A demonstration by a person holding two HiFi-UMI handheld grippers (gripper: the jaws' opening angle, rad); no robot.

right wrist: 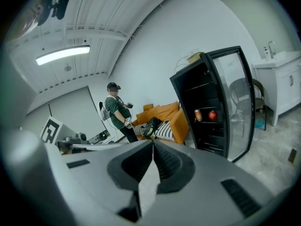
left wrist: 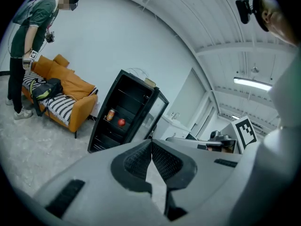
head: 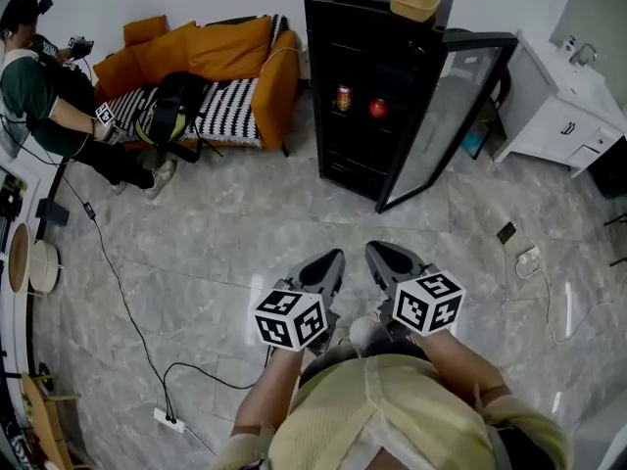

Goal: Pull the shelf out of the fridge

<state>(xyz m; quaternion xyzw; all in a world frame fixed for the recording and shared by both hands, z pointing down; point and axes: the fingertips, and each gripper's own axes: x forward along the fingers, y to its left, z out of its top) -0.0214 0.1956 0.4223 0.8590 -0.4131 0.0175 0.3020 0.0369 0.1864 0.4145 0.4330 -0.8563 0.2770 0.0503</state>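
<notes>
A black fridge (head: 364,86) stands at the back with its glass door (head: 446,116) swung open to the right. A can (head: 343,97) and a red apple (head: 377,108) rest on its middle shelf (head: 359,117). My left gripper (head: 334,258) and right gripper (head: 375,250) are held side by side above the floor, well short of the fridge, both shut with nothing between the jaws. In the left gripper view the fridge (left wrist: 120,112) lies ahead and to the left of the left gripper (left wrist: 151,142). In the right gripper view the fridge (right wrist: 209,107) lies ahead and to the right of the right gripper (right wrist: 153,143).
An orange sofa (head: 211,76) with a backpack (head: 171,111) stands left of the fridge; a person (head: 54,101) sits at its left end. A bowl (head: 414,2) sits on top of the fridge. A white cabinet (head: 563,106) is at the right. Cables and a power strip (head: 168,420) lie on the marble floor.
</notes>
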